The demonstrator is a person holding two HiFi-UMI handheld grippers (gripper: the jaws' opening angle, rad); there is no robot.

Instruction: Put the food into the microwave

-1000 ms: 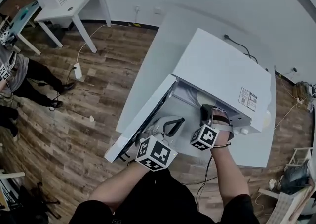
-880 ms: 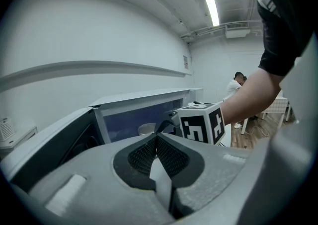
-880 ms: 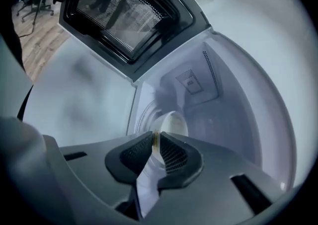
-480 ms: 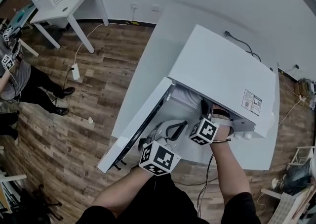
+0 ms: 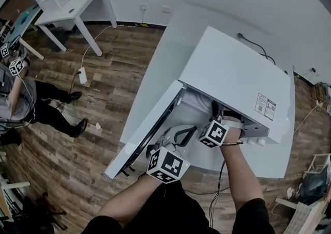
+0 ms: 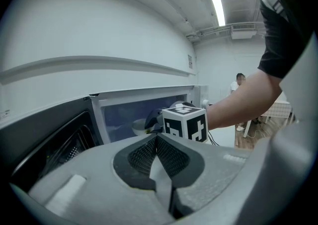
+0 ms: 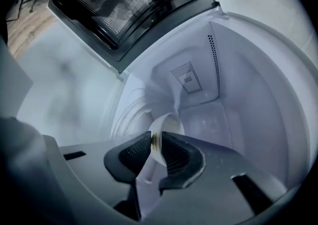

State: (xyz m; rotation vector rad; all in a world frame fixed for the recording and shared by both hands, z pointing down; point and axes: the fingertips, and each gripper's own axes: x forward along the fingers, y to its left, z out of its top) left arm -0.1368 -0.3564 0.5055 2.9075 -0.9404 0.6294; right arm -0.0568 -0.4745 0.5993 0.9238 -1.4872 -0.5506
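Note:
A white microwave stands on a white table with its door swung open to the left. My right gripper reaches into the cavity; in the head view mostly its marker cube shows. A white bowl of food rests on the glass turntable. Its rim stands between the right pads, which have just been opening and no longer squeeze it. My left gripper hovers outside by the door's lower edge, shut and empty. From there the bowl shows inside the cavity.
The table leaves a narrow strip in front of the microwave. A black cable runs behind it. A person stands at the left on the wood floor. Small white tables and a power strip are further back.
My right gripper has gone a little deeper into the cavity and its jaws have spread slightly. The left gripper has barely shifted. The person at the left has stepped sideways.

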